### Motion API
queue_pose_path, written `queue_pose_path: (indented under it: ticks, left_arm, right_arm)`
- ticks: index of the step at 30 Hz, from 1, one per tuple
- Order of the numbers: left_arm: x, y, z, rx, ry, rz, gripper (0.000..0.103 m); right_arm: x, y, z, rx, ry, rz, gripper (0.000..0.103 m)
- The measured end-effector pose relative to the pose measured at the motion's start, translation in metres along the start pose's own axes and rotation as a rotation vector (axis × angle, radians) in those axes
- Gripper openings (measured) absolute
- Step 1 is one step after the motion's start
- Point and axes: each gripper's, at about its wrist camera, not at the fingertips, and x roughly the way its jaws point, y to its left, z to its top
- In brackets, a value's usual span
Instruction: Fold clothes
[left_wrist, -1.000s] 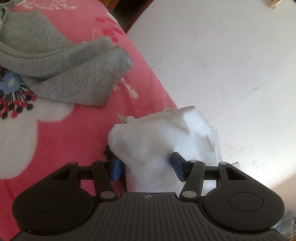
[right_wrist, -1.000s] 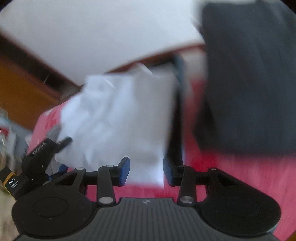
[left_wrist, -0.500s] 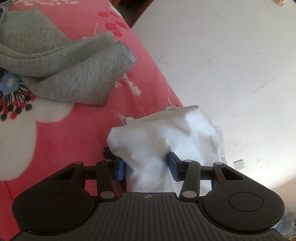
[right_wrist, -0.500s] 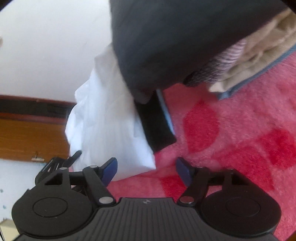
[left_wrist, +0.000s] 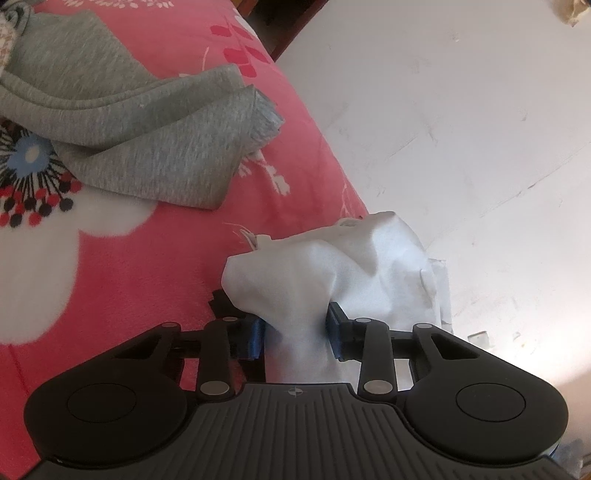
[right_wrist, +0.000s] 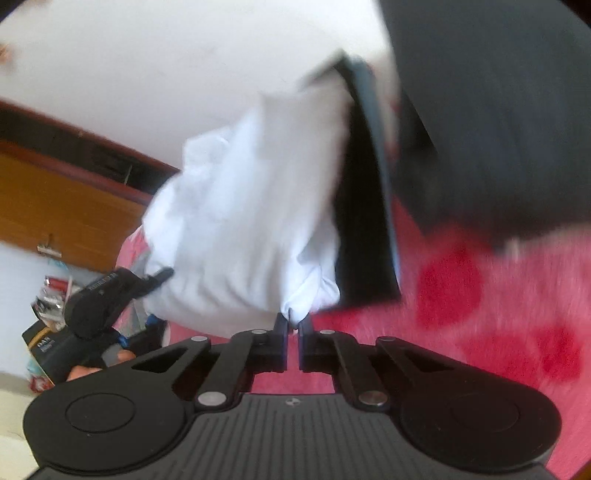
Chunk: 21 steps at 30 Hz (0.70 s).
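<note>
A bunched white garment (left_wrist: 332, 273) hangs over the edge of the pink flowered blanket (left_wrist: 110, 277). My left gripper (left_wrist: 295, 332) is closing on it, and its blue pads pinch a narrowed neck of the cloth. In the right wrist view the same white garment (right_wrist: 240, 221) hangs in a crumpled sheet. My right gripper (right_wrist: 291, 328) is shut on its lowest corner, just above the red blanket (right_wrist: 480, 314). The left gripper's black body (right_wrist: 103, 299) shows at that garment's left edge.
A loosely folded grey garment (left_wrist: 129, 140) lies on the blanket at the upper left. A large black garment (right_wrist: 498, 110) and a dark flat piece (right_wrist: 362, 221) lie right of the white one. White wall (left_wrist: 443, 110) behind; wooden furniture (right_wrist: 55, 206) at left.
The left jaws have narrowed on the white cloth. The right gripper swung away with its jaws wide, came back, and has shut on the cloth's bottom corner.
</note>
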Motion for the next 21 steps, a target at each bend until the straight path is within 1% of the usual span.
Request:
queue_pose_path:
  ticks: [3, 6, 9, 11, 12, 13, 15, 16, 17, 18, 20, 21]
  left_arm:
    - [-0.003, -0.001, -0.003, 0.004, -0.008, -0.021, 0.033]
    - [-0.007, -0.002, -0.005, 0.013, -0.021, -0.047, 0.033]
    - [-0.009, -0.003, -0.005, 0.038, -0.028, -0.079, 0.033]
    - [-0.003, -0.005, -0.007, 0.079, -0.024, -0.066, 0.033]
    - [-0.002, -0.004, -0.011, 0.079, -0.013, -0.053, 0.033]
    - [0.000, -0.003, -0.014, 0.078, -0.002, -0.042, 0.035]
    - [0.000, 0.004, -0.013, 0.058, 0.015, -0.052, 0.040]
    - [-0.002, 0.006, -0.011, 0.060, 0.016, -0.053, 0.047]
    - [-0.005, 0.008, -0.010, 0.062, 0.016, -0.054, 0.051]
    - [-0.009, 0.009, -0.008, 0.073, 0.009, -0.058, 0.053]
    - [-0.018, 0.012, -0.005, 0.084, -0.010, -0.070, 0.061]
    - [-0.022, 0.014, -0.004, 0.085, -0.009, -0.067, 0.063]
  right_arm:
    - [-0.006, 0.009, 0.022, -0.054, -0.041, -0.017, 0.004]
    - [-0.009, 0.016, 0.036, -0.086, -0.063, -0.032, 0.004]
    - [-0.019, 0.031, 0.039, -0.178, -0.108, -0.042, 0.004]
    - [-0.022, 0.035, 0.036, -0.227, -0.125, -0.062, 0.004]
    - [-0.020, 0.031, 0.031, -0.226, -0.112, -0.075, 0.004]
    - [-0.016, 0.023, 0.026, -0.206, -0.083, -0.090, 0.004]
    - [-0.007, 0.009, 0.014, -0.171, -0.033, -0.120, 0.004]
    - [-0.003, 0.004, 0.008, -0.160, -0.017, -0.135, 0.004]
    - [0.000, 0.000, 0.003, -0.152, -0.008, -0.148, 0.004]
    - [0.002, -0.002, -0.001, -0.145, -0.005, -0.156, 0.004]
    - [0.003, -0.006, -0.005, -0.123, 0.000, -0.161, 0.005]
    - [0.002, -0.007, -0.005, -0.112, 0.000, -0.158, 0.007]
